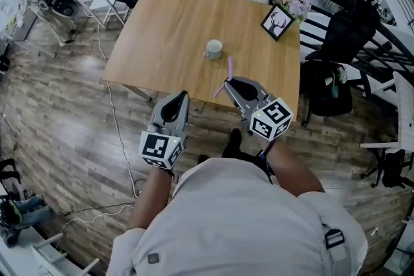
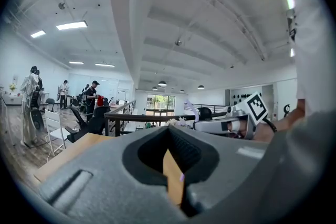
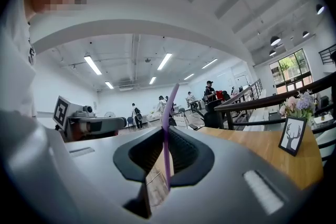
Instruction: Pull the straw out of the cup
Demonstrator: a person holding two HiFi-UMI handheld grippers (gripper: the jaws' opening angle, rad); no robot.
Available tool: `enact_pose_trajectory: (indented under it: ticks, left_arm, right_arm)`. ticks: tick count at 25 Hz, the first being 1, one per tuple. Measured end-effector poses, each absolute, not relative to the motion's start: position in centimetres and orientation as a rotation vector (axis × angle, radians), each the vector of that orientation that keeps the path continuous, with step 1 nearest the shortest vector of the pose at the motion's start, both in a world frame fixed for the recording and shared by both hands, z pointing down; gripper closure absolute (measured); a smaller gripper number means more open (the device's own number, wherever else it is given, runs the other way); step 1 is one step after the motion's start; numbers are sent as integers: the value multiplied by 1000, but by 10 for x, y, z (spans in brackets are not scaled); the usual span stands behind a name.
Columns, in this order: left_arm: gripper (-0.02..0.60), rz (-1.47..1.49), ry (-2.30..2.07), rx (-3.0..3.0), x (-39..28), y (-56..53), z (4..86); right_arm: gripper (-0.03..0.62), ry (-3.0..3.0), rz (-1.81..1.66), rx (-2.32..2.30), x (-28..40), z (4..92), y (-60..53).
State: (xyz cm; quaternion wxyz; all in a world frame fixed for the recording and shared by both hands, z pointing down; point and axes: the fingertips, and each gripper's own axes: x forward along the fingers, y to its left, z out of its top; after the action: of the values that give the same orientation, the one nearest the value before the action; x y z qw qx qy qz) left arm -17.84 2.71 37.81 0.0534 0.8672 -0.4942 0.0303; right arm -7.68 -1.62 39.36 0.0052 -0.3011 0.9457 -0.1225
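Left gripper (image 1: 179, 99) sits at 7 o'clock from the cup (image 1: 213, 48), over the near edge of the wooden table (image 1: 162, 29), jaws drawn together to a thin slit, nothing in it. White cup stands mid-table, nothing sticking out of it. Right gripper (image 1: 228, 83), at 5 o'clock from the cup, is clamped on the purple straw (image 1: 229, 65), which is clear of the cup and pokes out above and below the jaws; deer picture frame (image 1: 278, 21) at 2 o'clock.
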Motion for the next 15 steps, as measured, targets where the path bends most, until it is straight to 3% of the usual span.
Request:
enact_pose_trajectory:
  ticks: [15]
  left_arm:
    - [577,34,-1419,2670,-223,98,383]
  right_arm:
    - [553,2948,-319,-999,-118,385,81]
